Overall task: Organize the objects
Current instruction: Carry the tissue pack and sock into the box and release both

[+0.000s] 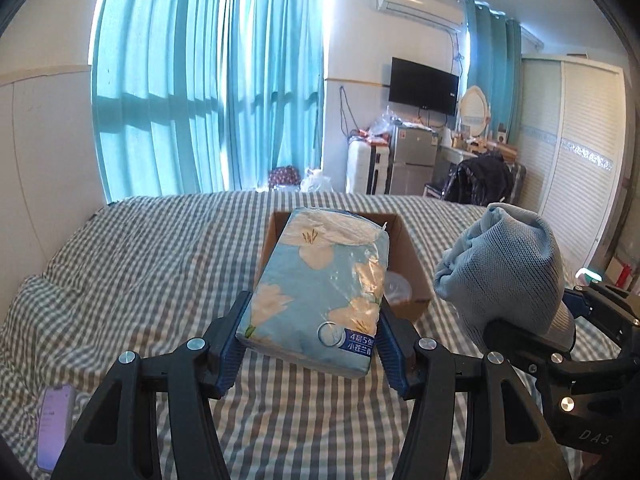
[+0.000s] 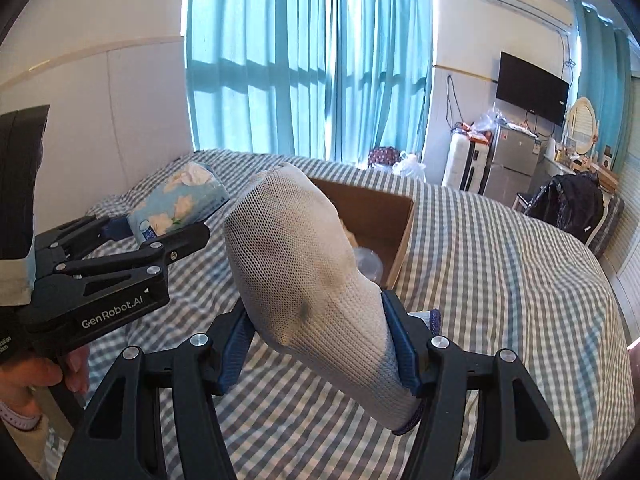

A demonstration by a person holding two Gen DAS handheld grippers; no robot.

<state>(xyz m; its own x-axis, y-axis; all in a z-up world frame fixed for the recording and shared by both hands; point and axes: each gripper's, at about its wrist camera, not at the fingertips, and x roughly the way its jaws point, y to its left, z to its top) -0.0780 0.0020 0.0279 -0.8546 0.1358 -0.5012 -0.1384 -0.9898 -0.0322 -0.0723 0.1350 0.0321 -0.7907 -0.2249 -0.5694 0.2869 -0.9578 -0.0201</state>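
Note:
My left gripper [image 1: 312, 320] is shut on a blue tissue pack [image 1: 320, 280] with white flowers and holds it above the bed, its far end over the open cardboard box [image 1: 412, 264]. My right gripper [image 2: 316, 320] is shut on a rolled light mesh sock [image 2: 296, 264] and holds it up just before the same box [image 2: 384, 216]. The sock [image 1: 504, 264] and right gripper also show at the right of the left wrist view. The left gripper with the tissue pack [image 2: 180, 204] shows at the left of the right wrist view. A clear plastic item [image 2: 370, 264] lies inside the box.
A grey-white checked bed [image 1: 140, 264] fills the foreground. A phone [image 1: 54, 424] lies on it at the near left. Teal curtains [image 1: 208, 92], a wall TV [image 1: 424, 86], a small fridge [image 1: 412, 156], a suitcase and a wardrobe [image 1: 576, 140] stand beyond the bed.

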